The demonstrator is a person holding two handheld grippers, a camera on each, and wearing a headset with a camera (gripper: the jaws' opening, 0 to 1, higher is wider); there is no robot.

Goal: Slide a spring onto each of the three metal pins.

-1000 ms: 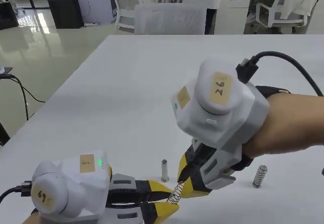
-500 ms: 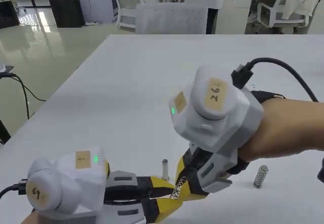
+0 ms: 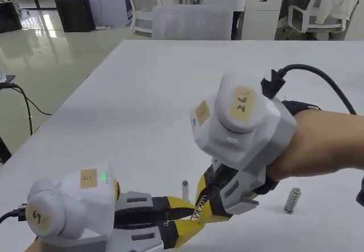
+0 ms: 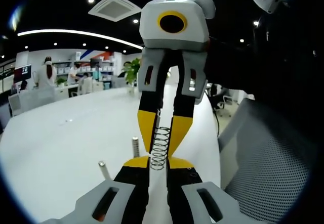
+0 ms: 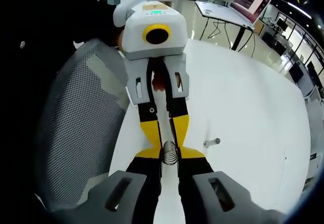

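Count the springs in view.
2. The held spring is pinched between the left gripper and right gripper; the standing spring sits on the table. Others may be hidden.

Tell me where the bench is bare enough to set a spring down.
Bare: the wide white tabletop beyond both grippers, out to its left and far edges. Crowded: the near edge, where the left gripper and right gripper pinch one spring, a bare pin behind them and an upright spring to their right.

Your left tool [image 3: 183, 222] lies low, pointing right. Your right tool [image 3: 205, 205] angles down to meet it tip to tip, both with jaws pinched on one spring [image 3: 197, 211]. Your right forearm [image 3: 330, 141] reaches in level.
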